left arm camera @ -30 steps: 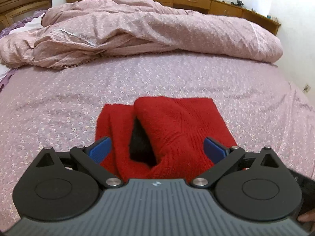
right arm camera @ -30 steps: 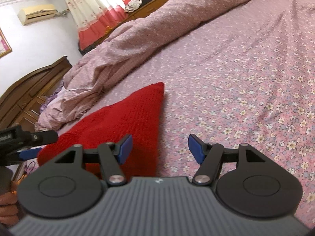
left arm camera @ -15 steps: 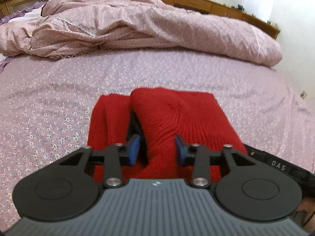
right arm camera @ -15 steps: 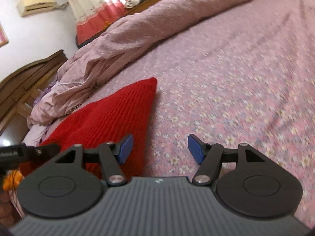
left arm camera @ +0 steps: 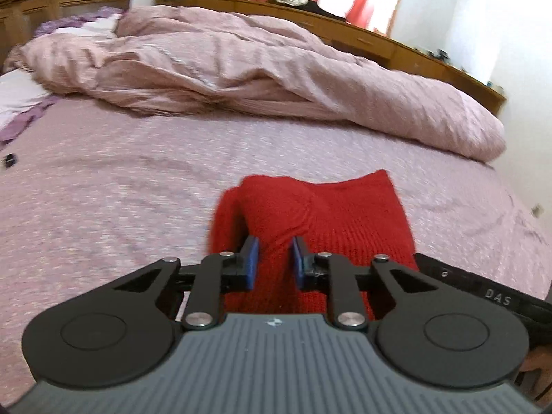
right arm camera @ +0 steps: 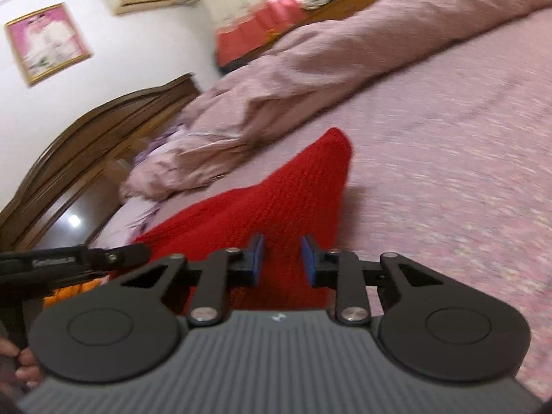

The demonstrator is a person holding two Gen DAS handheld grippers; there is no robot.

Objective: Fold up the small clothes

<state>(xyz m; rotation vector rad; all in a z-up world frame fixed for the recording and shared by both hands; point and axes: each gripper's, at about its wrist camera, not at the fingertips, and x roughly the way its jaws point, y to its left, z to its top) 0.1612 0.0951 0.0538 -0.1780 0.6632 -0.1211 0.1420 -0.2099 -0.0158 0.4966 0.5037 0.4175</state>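
A red knitted garment (left arm camera: pixel 345 214) lies folded on the flowered pink bedsheet (left arm camera: pixel 103 207). In the left wrist view my left gripper (left arm camera: pixel 274 262) is at the garment's near left part, its jaws closing, and a ridge of red knit is pinched between the blue pads. In the right wrist view the same garment (right arm camera: pixel 293 189) runs away to a pointed corner. My right gripper (right arm camera: pixel 283 258) is at its near right edge, jaws closing, with red knit filling the gap between the pads. The near hem is hidden behind both tool bodies.
A crumpled pink duvet (left arm camera: pixel 276 69) is heaped across the far side of the bed. A wooden headboard (right arm camera: pixel 86 138) stands to the left and a long wooden cabinet (left arm camera: pixel 379 41) behind the bed. A small black object (left arm camera: pixel 9 160) lies at the sheet's left edge.
Both grippers have gone from wide open to closed in on the red garment's near edge. The left has slid left and the garment's near part has risen into a ridge.
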